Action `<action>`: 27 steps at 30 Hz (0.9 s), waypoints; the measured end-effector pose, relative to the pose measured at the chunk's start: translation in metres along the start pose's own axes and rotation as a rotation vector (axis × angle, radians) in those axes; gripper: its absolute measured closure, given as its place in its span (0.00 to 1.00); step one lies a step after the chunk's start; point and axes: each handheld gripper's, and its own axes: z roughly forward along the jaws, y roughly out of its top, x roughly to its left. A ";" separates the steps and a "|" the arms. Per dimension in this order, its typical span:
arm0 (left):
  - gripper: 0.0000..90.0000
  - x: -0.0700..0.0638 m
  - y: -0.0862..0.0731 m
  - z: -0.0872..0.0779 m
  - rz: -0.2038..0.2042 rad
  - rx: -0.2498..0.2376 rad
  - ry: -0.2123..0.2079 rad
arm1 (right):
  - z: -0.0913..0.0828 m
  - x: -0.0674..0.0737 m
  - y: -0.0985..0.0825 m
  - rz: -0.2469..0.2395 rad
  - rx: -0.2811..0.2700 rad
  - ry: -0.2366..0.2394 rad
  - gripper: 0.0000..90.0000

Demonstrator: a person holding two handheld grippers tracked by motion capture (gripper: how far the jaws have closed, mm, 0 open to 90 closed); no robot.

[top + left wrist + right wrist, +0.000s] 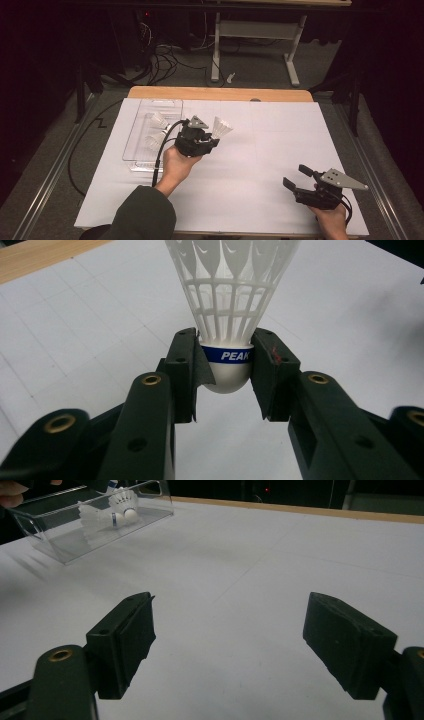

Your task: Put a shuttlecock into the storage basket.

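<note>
Nearest, at the desk's (260, 200) front right: right gripper (299, 179) in a hand, jaws spread wide with nothing between them, bare white sheet ahead. Left of centre, farther in: left gripper (214, 134) in the other hand (176, 162), dark green sleeve (142, 217) cut off by the bottom edge. Pinching a white shuttlecock (227, 315) by its cork, pads pressed on either side of the blue band, skirt fanning out beyond the jaws and cropped at the top of the left gripper view. Lifted off the sheet, just right of a clear plastic tray (131, 142). In the tray, two more shuttlecocks (158, 120), partly blurred through the wall. Black cable (161, 155) trailing across the tray's near corner. Beyond, the desk's wooden edge (220, 93); farther still, a dim floor with tangled cables (165, 62) and a white stand (255, 30), hard to make out.
</note>
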 end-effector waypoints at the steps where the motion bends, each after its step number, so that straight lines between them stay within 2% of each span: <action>1: 0.73 0.001 0.000 -0.002 -0.003 -0.001 0.000 | 0.000 0.000 0.000 -0.001 -0.001 0.000 0.23; 27: 0.73 0.016 0.000 -0.026 -0.020 -0.026 0.039 | 0.001 0.000 0.000 -0.009 0.007 -0.001 0.24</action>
